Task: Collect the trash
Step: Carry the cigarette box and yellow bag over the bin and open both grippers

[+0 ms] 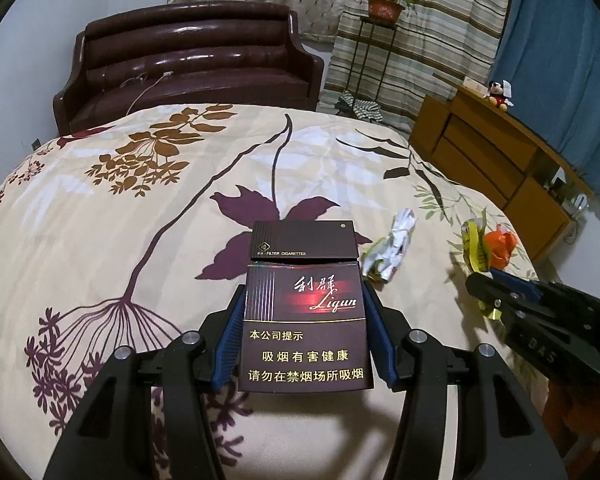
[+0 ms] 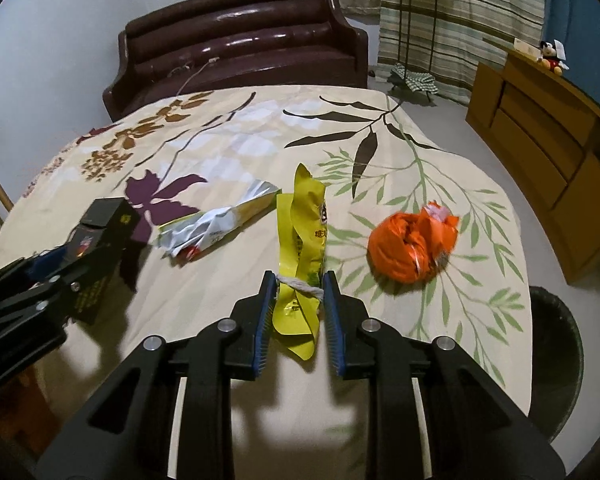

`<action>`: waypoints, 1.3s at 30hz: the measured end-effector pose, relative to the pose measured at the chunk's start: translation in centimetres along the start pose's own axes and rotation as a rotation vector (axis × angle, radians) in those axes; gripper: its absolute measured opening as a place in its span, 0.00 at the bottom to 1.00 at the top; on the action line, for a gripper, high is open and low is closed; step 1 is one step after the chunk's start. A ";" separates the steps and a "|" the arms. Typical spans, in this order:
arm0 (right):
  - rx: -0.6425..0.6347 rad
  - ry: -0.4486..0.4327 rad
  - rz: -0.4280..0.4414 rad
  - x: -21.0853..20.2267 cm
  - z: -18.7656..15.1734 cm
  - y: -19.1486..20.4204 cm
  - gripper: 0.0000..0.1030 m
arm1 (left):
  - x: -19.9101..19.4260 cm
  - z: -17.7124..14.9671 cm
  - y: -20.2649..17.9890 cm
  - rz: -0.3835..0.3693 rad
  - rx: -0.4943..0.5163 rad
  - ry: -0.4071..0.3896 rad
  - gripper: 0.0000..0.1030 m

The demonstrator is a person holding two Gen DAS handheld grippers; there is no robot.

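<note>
Trash: L fingers (image 1: pixel 304 312) grip cig pack (image 1: pixel 305 320), R fingers (image 2: pixel 299 300) clamp yellow wrapper (image 2: pixel 302 240); bin (image 2: pixel 556 360) only R view.

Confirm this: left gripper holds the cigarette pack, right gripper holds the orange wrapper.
Not quite. The right gripper holds the yellow wrapper, as the right wrist view shows; the orange wrapper lies loose on the tablecloth. The left gripper does hold the cigarette pack.

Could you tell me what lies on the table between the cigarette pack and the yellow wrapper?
The crumpled silver wrapper lies between the cigarette pack and the yellow wrapper, on the floral tablecloth; the right wrist view shows it best.
</note>
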State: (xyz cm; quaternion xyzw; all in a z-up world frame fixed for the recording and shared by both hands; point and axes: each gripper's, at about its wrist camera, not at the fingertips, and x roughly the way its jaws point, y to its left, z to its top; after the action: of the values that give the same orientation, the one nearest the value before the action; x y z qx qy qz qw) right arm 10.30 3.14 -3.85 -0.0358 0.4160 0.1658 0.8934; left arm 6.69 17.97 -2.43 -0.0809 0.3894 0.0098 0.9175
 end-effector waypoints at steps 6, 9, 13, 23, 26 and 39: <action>0.024 -0.011 0.011 -2.0 -1.7 -0.8 0.23 | -0.7 -1.0 -1.8 -0.021 0.020 -0.014 0.53; 0.033 -0.021 0.006 -3.0 -2.7 -1.3 0.23 | -0.9 -1.3 -3.1 -0.031 0.025 -0.016 0.53; 0.045 -0.032 -0.017 -4.0 -3.6 -2.5 0.23 | -1.2 -1.6 -5.4 -0.043 0.058 -0.031 0.53; 0.103 -0.093 -0.101 -7.0 -5.0 -7.5 0.23 | -1.2 -2.4 -11.2 -0.067 0.132 -0.051 0.53; 0.117 -0.111 -0.132 -7.6 -5.4 -9.1 0.23 | -1.3 -2.5 -12.3 -0.074 0.153 -0.052 0.53; 0.232 -0.153 -0.234 -9.6 -7.6 -17.1 0.23 | -0.5 -2.6 -20.6 -0.139 0.278 -0.063 0.53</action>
State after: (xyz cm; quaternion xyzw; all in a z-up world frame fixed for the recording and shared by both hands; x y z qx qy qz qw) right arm 4.60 -17.11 -2.76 0.0321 0.3561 0.0137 0.9338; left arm 6.17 -2.77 -0.99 0.0206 0.3513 -0.1053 0.9301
